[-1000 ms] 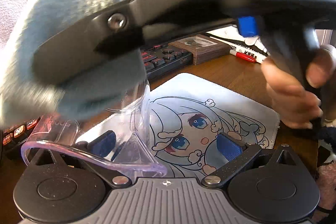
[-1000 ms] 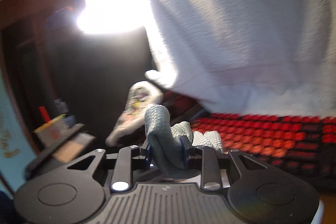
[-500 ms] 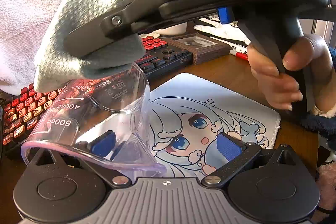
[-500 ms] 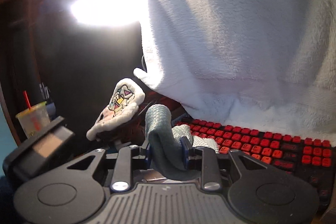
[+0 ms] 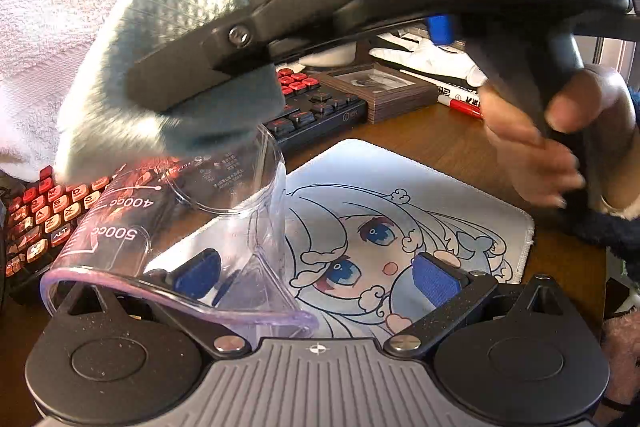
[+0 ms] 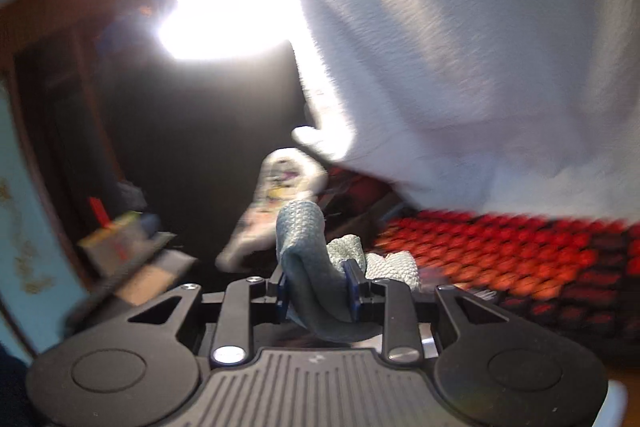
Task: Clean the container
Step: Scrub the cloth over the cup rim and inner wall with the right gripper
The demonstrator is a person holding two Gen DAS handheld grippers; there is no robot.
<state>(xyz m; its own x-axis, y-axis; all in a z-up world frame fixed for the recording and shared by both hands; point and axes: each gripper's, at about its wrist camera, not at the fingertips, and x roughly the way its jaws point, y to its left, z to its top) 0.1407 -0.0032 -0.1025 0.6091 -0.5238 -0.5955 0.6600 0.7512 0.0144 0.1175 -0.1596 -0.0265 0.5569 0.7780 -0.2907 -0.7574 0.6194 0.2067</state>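
A clear plastic measuring cup lies tilted with its mouth toward the left wrist camera, above a keyboard and a mouse pad. My left gripper stands wide open. One of its fingers shows through the cup's wall, and the other pad is well clear of the cup. My right gripper comes in from the upper right, shut on a folded grey-blue cloth, which is blurred and pressed against the cup's far end. In the right wrist view the cloth is pinched between the pads of the right gripper.
A red-and-black keyboard lies behind the cup, on a wooden desk beside a cartoon-print mouse pad. A small wooden frame and a red marker sit further back. A person's white fleece garment fills the upper left, and a hand grips the right gripper's handle.
The right gripper and its cloth rose off the cup's far end, then came back down onto it, blurred now. The cup and left gripper stayed put.
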